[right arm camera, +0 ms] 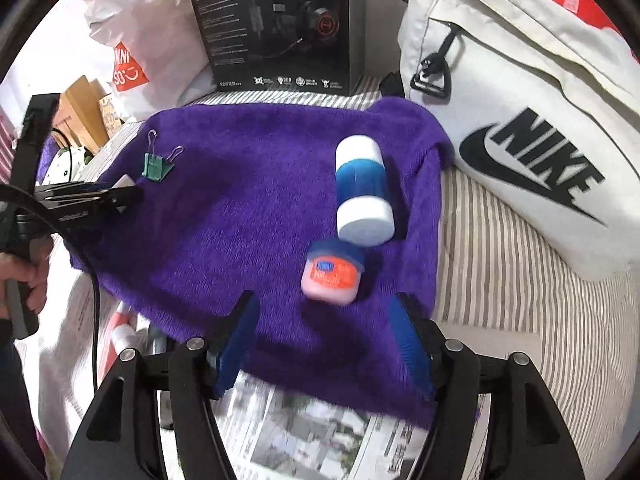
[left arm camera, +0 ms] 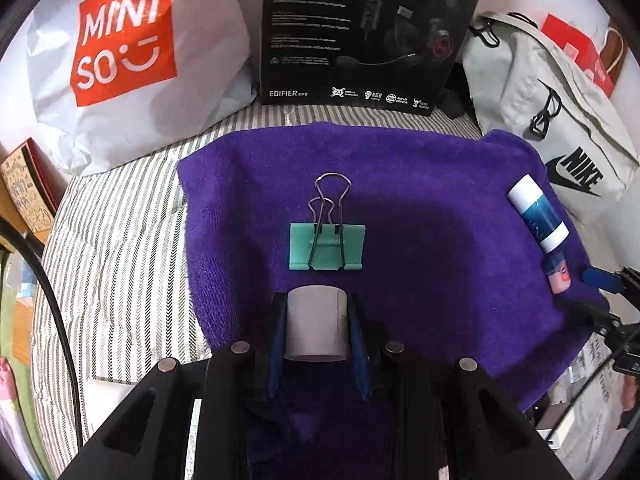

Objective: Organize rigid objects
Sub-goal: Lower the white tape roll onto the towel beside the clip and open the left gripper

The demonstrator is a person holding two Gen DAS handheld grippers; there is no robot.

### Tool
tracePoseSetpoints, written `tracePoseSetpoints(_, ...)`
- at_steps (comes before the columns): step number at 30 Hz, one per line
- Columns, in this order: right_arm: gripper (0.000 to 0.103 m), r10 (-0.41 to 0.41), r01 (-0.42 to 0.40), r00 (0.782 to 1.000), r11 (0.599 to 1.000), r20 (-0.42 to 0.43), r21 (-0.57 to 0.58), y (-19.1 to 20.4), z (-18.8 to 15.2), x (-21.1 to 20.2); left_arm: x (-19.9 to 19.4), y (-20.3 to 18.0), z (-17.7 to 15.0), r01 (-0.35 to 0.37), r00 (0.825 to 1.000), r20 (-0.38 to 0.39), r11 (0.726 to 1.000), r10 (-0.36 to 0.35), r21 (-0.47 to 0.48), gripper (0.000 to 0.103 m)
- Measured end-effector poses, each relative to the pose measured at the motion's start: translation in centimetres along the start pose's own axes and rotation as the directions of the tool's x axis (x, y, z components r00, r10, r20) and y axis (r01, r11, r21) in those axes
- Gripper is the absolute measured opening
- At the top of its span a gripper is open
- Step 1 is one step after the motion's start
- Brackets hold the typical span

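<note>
A purple towel (left arm camera: 420, 208) lies on a striped bed. My left gripper (left arm camera: 318, 332) is shut on a grey cylinder (left arm camera: 316, 324), held just above the towel's near edge. A green binder clip (left arm camera: 326, 246) lies flat just beyond it. A blue and white tube (left arm camera: 538, 212) and a small pink jar (left arm camera: 557, 274) lie at the towel's right. In the right wrist view my right gripper (right arm camera: 324, 340) is open, just short of the pink jar (right arm camera: 332, 276), with the tube (right arm camera: 362, 192) behind it. The clip (right arm camera: 158, 166) and left gripper (right arm camera: 120, 196) show at the left.
A white Miniso bag (left arm camera: 132, 52), a black headset box (left arm camera: 368, 32) and a grey Nike bag (left arm camera: 552, 120) stand along the back. Newspaper (right arm camera: 312, 440) lies under the towel's near edge. A black cable (left arm camera: 48, 292) runs down the left.
</note>
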State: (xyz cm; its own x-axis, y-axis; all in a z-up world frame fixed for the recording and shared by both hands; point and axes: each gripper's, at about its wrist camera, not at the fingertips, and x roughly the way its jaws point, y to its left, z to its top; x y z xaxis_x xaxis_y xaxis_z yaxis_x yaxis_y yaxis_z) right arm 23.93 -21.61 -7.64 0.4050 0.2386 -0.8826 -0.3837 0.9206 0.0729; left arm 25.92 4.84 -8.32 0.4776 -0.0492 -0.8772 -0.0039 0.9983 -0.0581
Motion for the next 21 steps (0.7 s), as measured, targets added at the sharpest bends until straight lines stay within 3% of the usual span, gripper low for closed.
tracePoseSetpoints(12, 0.067, 0.025, -0.026, 0.999, 0.998, 0.02, 0.053, 0.5, -1.9, -1.5, 0.4, -0.4, -0.2, -0.04, 0.999, 0.003, 0.999, 0.039, 0.032, 0.028)
tracePoseSetpoints(15, 0.067, 0.013, -0.013, 1.0, 0.999, 0.019, 0.04, 0.8, -2.2, -1.9, 0.4, -0.6, -0.3, -0.042, 0.999, -0.002, 0.998, 0.042, 0.04, 0.033)
tracePoseSetpoints(19, 0.067, 0.019, -0.02, 1.0, 0.999, 0.024, 0.034, 1.1, -2.6, -2.6, 0.2, -1.2, -0.9, -0.033, 0.999, -0.02, 0.998, 0.034, 0.053, 0.05)
tracePoseSetpoints(21, 0.067, 0.022, -0.023, 0.999, 0.999, 0.028, 0.042, 1.1, -2.9, -3.1, 0.0, -1.5, -1.3, -0.051, 0.998, -0.028, 0.997, 0.053, 0.062, 0.052)
